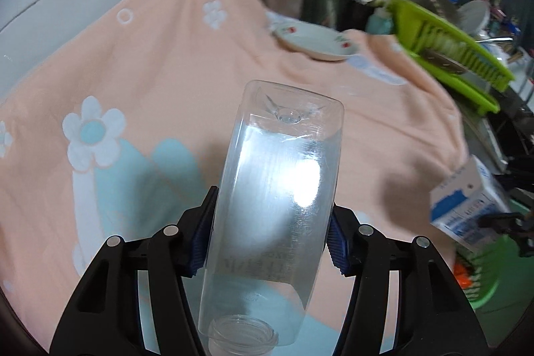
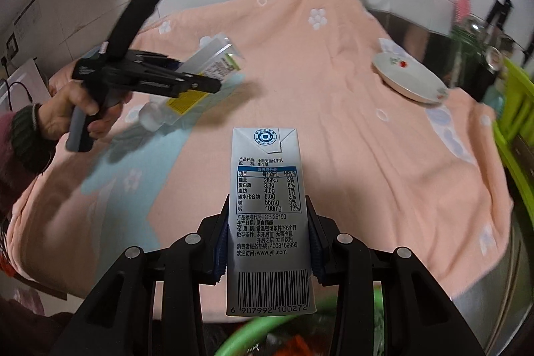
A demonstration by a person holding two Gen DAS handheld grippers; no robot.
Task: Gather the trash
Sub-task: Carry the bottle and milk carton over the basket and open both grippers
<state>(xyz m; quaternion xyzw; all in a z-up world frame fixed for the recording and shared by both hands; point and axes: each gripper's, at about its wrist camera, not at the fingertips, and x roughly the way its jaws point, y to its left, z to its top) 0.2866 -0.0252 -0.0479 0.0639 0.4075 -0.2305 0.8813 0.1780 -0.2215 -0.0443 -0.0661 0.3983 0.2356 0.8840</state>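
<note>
Clear plastic bottle (image 1: 277,199) is clamped in the left gripper (image 1: 268,239), mouth toward the camera, base pointing away, long axis along the fingers. Right gripper (image 2: 267,242) is clenched on the milk carton (image 2: 268,216), also lengthwise, over the green bin (image 2: 263,336). Both sit above the peach cloth (image 2: 333,122). Advice: centre each over the bin rim before releasing, carton first.
</note>
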